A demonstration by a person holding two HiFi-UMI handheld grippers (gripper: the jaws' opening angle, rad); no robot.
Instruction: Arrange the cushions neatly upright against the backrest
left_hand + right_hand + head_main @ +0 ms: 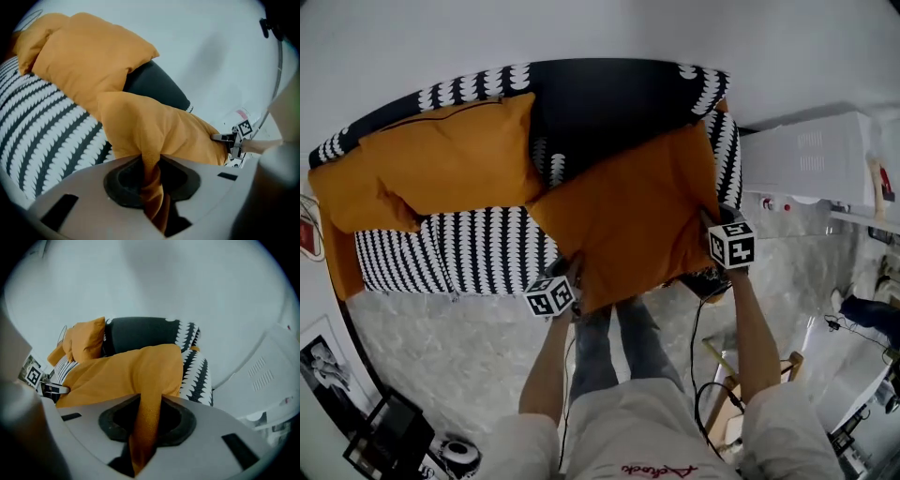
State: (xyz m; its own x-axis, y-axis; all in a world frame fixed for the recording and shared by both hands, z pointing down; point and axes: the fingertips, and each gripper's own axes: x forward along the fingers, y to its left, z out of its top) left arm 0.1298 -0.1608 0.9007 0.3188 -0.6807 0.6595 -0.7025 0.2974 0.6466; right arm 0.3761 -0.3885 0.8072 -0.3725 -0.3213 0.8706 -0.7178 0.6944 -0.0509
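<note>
An orange cushion [628, 211] hangs slanted over the right half of the black-and-white patterned sofa [478, 248], held by two corners. My left gripper [565, 281] is shut on its near-left corner; a fold of orange fabric [152, 176] is pinched between the jaws. My right gripper [712, 225] is shut on the cushion's right edge, with cloth [145, 423] bunched between the jaws. A second orange cushion [441, 155] leans against the dark backrest [600, 98] at the left. A third orange cushion [337, 244] sits by the left armrest.
A white cabinet or appliance [811, 159] stands right of the sofa. Cables [698, 375] and a wooden stool [731, 384] lie on the marble floor by the person's legs. Dark equipment [389, 436] sits at the lower left.
</note>
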